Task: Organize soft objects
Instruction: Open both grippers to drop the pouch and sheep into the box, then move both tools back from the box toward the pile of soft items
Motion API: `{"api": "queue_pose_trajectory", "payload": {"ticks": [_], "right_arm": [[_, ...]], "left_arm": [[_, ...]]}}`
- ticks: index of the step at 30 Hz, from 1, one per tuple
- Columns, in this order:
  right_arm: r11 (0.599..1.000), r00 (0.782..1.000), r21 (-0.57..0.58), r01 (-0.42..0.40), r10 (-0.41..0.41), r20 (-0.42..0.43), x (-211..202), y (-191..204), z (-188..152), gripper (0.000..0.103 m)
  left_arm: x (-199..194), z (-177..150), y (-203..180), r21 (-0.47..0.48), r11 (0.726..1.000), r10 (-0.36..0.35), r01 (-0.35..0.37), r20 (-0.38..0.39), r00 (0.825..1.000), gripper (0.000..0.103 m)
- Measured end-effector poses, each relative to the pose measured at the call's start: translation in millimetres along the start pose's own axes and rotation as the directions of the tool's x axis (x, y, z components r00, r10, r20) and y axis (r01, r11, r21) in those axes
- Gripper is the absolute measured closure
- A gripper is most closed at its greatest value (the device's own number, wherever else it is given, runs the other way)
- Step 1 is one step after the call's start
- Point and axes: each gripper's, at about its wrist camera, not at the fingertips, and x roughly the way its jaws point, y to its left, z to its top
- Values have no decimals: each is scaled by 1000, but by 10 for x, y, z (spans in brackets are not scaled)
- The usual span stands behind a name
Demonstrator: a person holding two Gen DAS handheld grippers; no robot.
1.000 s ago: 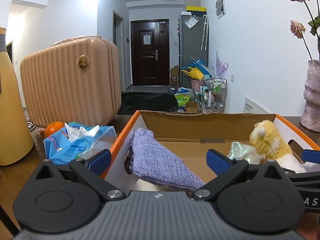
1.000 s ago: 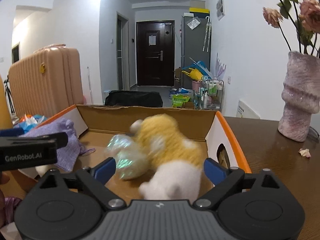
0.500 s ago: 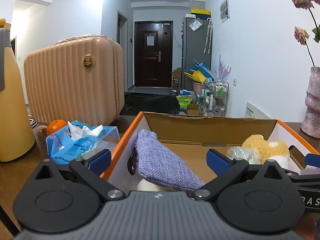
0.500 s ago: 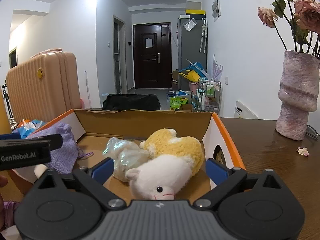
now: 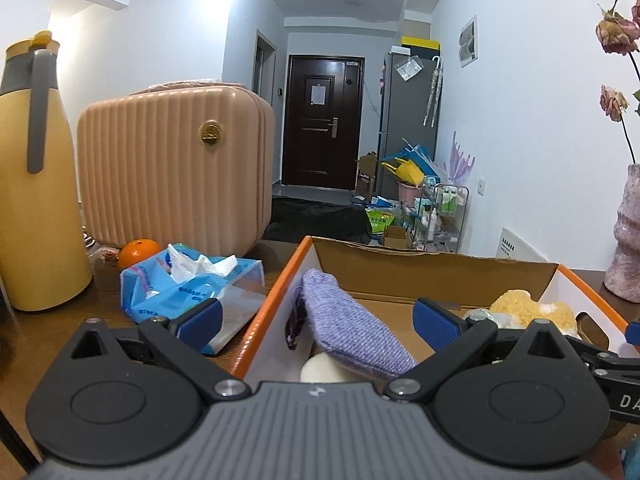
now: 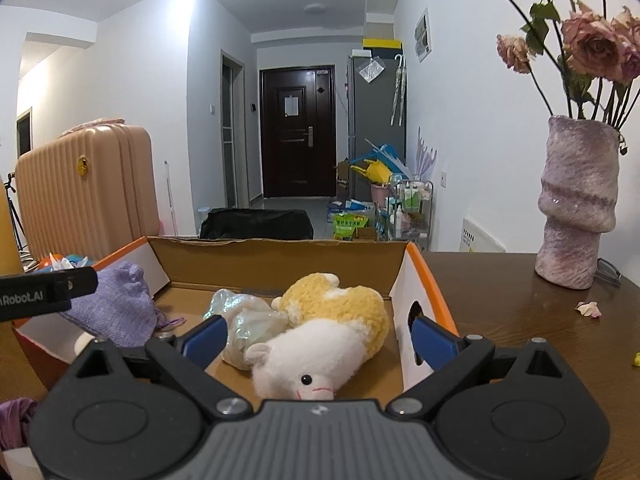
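Dark brown wooden table [image 6: 520, 344], glossy, set in a white-walled room with a dark door [image 6: 298, 132] at 12 o'clock down a hallway. From the left in the left wrist view: yellow jug [image 5: 38, 184] with grey handle at 9 o'clock, upright; ribbed peach suitcase [image 5: 176, 168] at 10 o'clock; orange [image 5: 139, 251] at its foot; blue tissue pack [image 5: 188, 284] just beside the box's left wall. Orange-edged cardboard box [image 6: 430, 276] open-topped at centre. Inside, at the left end, lilac knitted pouch [image 5: 348, 328] leaning over a pale rounded item, only partly seen. At the right end, in the right wrist view, iridescent wrapped bundle [image 6: 248, 320] touching yellow-and-white plush toy [image 6: 332, 332], lying on its side, snout toward the camera. Mauve vase [image 6: 576, 204] with dried roses at 2 o'clock on the table, well apart from the box; a fallen petal [image 6: 588, 308] near its base. Left gripper [image 5: 316, 320]: blue fingers spread wide, straddling the box's left wall, nothing gripped, pouch lying between without pad contact. Right gripper [image 6: 318, 338]: fingers spread wide, plush toy lying loose between, no pad pressing on it.
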Motion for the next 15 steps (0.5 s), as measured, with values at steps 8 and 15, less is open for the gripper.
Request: {"api": "queue_pose_trajectory", "payload": {"ticks": [8, 15], "right_arm": [[1000, 999, -23, 10, -9, 37, -194, -1, -51, 4], [999, 999, -36, 12, -11, 51, -343, 15, -115, 3]], "left_arm": [[-127, -31, 91, 1, 1000, 4, -4, 4, 1000, 0], [-251, -75, 176, 4, 1000, 8, -8, 3, 1000, 0]]}}
